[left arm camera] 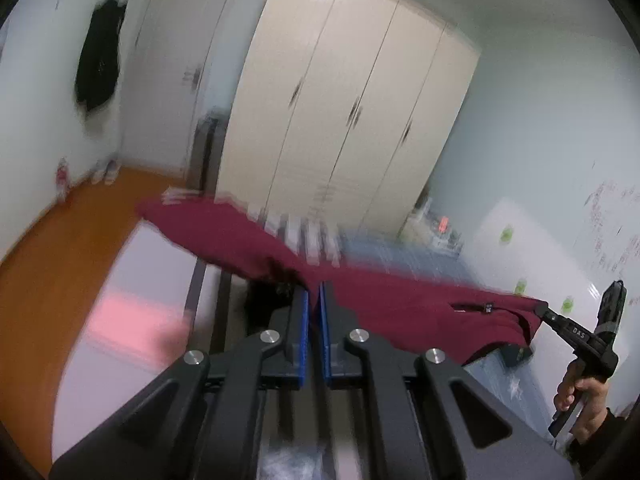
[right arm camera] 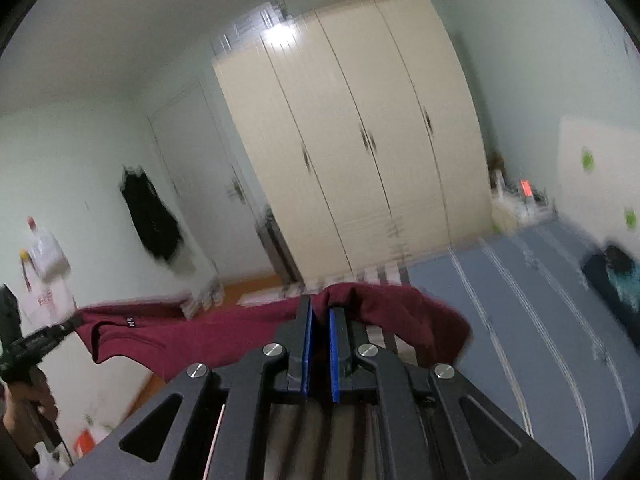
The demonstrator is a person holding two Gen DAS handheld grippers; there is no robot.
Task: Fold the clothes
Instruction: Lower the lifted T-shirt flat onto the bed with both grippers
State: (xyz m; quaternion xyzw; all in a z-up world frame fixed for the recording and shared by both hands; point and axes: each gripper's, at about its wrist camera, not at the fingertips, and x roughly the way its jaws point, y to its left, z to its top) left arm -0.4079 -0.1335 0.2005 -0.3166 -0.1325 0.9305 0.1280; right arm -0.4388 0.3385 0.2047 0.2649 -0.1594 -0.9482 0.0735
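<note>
A maroon garment (left arm camera: 248, 240) hangs stretched in the air between two hand-held grippers, its long axis running side to side across both wrist views, above a wooden floor (left arm camera: 52, 264) and a blue striped bed (right arm camera: 520, 300). In the left wrist view, a black garment (left arm camera: 100, 64) hangs on the wall at far left; the cloth's free end trails out to the left, blurred, toward the floor side, while its middle edge is pinched in the left gripper (left arm camera: 315, 292), whose blue-padded jaws are pressed together on the fabric. Behind stands a cream wardrobe (left arm camera: 352, 100). The cloth then runs right and slightly down to the right gripper (left arm camera: 540, 308), clamped on a corner near a small dark label, with the hand (left arm camera: 580, 396) on its handle at the frame's edge. In the right wrist view, the left gripper (right arm camera: 70, 326) enters low at left, gripping the garment's neckline end; a white bag (right arm camera: 44, 256) hangs on the wall above it. The fabric spans level to the centre, where the right gripper (right arm camera: 319, 312) holds a bunched fold, jaws closed on it, the loose remainder drooping to the right over the bed. The scene is motion-blurred throughout.
</note>
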